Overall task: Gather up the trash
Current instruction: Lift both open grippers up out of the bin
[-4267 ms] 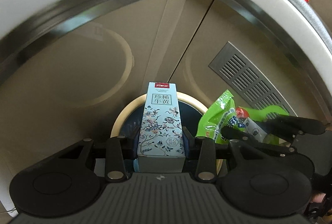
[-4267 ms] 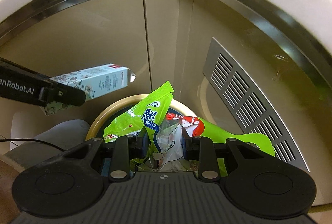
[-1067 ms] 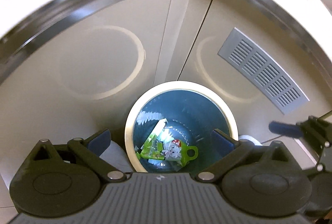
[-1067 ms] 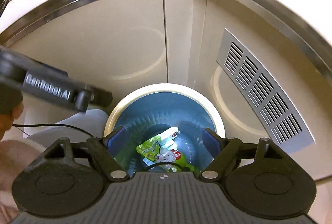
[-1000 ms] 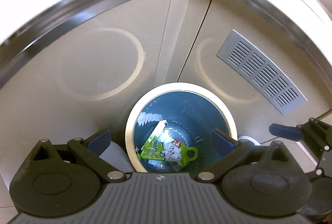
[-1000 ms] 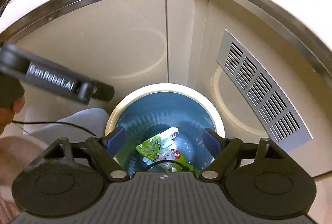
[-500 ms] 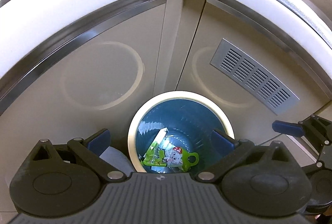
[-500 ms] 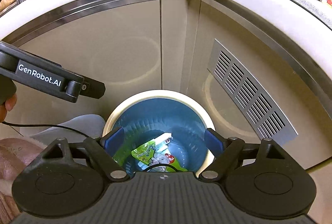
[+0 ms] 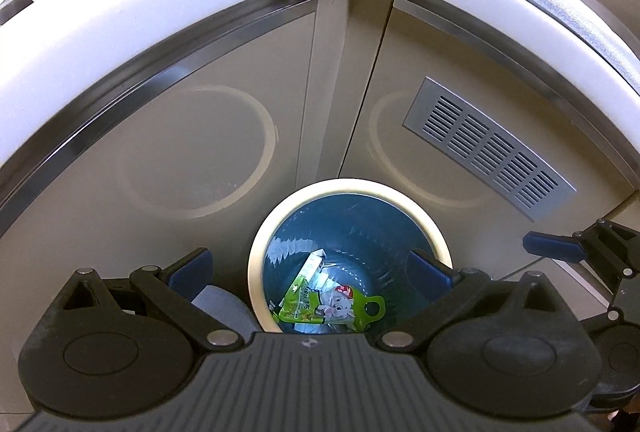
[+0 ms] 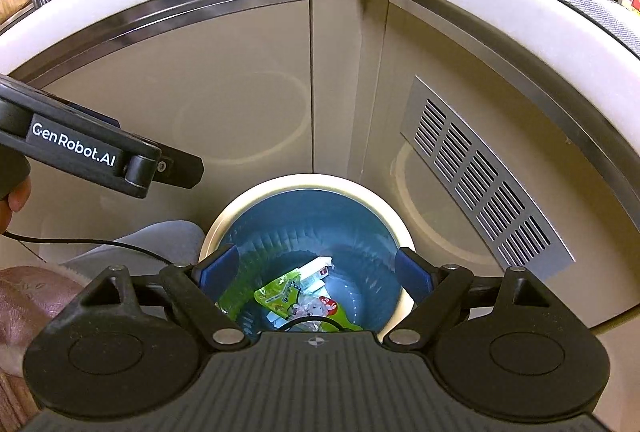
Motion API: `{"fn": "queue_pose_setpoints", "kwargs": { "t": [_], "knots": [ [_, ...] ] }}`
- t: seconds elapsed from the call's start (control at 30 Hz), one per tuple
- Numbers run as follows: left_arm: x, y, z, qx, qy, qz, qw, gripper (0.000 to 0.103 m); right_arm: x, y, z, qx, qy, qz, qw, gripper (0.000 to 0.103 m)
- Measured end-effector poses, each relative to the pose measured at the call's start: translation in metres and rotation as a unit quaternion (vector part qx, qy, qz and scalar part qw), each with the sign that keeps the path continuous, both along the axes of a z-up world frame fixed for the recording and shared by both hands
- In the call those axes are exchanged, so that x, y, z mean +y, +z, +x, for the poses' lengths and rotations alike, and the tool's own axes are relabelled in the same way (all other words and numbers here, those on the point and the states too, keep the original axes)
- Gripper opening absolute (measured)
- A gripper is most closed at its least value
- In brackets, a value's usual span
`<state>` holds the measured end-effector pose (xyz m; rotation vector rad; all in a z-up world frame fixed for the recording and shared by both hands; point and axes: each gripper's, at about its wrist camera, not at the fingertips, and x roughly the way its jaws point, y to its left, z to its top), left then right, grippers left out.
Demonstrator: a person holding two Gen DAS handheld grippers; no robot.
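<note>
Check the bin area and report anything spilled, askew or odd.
Nothing stands out. The green wrapper and the box lie inside the blue bin; nothing hangs over its rim, and no litter shows beside it.

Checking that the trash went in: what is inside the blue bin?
In the blue bin lies a green snack wrapper on top of a pale carton. The bottom under them, and the near side behind the grippers, is covered.

green snack wrapper and slim white box at the bottom of blue, cream-rimmed bin
</note>
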<state>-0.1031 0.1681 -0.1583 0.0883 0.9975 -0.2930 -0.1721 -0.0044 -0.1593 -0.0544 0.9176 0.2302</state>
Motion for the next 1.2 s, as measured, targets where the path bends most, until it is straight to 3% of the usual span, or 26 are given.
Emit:
{"fn": "queue_pose_setpoints", "kwargs": {
  "t": [0.67, 1.2],
  "knots": [
    [-0.002, 0.023, -0.009, -0.049, -0.007, 0.016, 0.9986, 0.103, -0.011, 0.014, -0.010, -0.025, -0.010, 0.011, 1.000, 0.087],
    [-0.003, 0.055, -0.015, -0.083, -0.005, -0.010, 0.9965, 0.103, -0.021, 0.042, -0.013, -0.062, -0.016, 0.029, 0.997, 0.089]
  ]
}}
